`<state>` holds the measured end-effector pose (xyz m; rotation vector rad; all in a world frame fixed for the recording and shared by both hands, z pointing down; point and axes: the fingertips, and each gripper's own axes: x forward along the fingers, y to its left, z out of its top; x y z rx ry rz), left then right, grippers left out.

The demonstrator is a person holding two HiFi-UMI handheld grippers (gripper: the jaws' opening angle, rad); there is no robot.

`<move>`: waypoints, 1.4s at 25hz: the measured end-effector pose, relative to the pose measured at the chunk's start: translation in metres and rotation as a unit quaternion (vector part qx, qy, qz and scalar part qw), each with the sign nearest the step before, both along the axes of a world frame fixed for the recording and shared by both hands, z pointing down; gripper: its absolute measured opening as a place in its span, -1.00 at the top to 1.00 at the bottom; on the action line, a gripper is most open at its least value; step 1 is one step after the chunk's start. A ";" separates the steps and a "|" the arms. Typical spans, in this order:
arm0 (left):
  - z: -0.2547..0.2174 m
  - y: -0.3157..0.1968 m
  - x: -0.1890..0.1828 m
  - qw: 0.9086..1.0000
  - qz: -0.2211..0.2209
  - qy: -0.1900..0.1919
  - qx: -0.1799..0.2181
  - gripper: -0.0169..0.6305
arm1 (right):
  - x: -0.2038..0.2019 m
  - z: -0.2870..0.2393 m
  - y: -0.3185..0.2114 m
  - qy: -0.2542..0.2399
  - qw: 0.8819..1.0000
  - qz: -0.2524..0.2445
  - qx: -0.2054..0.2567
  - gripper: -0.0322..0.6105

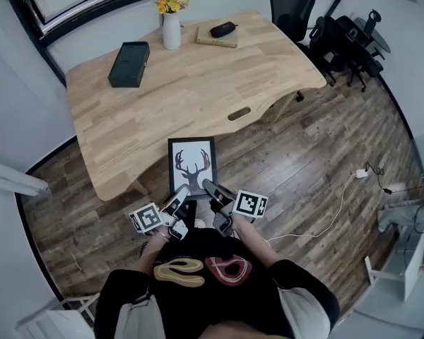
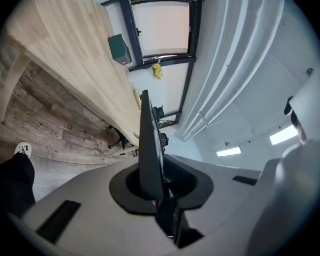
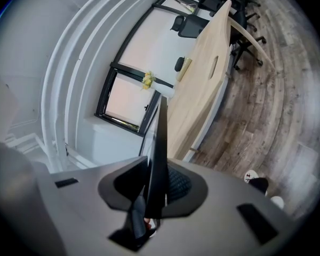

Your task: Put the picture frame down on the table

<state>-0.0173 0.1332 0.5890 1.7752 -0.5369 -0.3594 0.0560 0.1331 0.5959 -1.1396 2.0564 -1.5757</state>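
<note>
Gripping picture frame (image 1: 191, 165), lower edge hidden

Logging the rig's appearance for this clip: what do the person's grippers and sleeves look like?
The left gripper and right gripper each have a grey moulded body, a black recess around dark jaws, and a white cube printed with black square markers. The person wears a black top with paler panels on the sleeves.

Between the jaws: picture frame (image 1: 191, 164), smooth black border, white paper-looking print. Ahead of the jaws: table (image 1: 198, 83), pale wood, matt, visible grain. Below the jaws: floor (image 1: 304, 161), dark weathered-looking wood planks. Shells of left gripper (image 1: 177, 202) and right gripper (image 1: 213, 191): grey matt plastic.
</note>
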 end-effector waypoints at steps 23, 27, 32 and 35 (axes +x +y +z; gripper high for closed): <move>0.007 -0.178 0.005 0.999 0.023 0.012 -0.019 0.79 | 0.006 -0.002 -0.177 0.020 1.000 0.003 -0.017 0.64; 0.007 -0.200 -0.001 0.999 0.024 0.012 -0.020 0.79 | -0.001 0.002 -0.198 0.020 0.999 0.010 -0.028 0.64; 0.006 -0.225 -0.012 0.999 0.026 0.008 -0.024 0.79 | -0.011 0.002 -0.222 0.024 0.999 0.013 -0.024 0.63; 0.004 -0.236 -0.015 0.999 0.031 -0.001 -0.014 0.79 | -0.014 0.003 -0.231 0.016 0.999 0.021 -0.032 0.63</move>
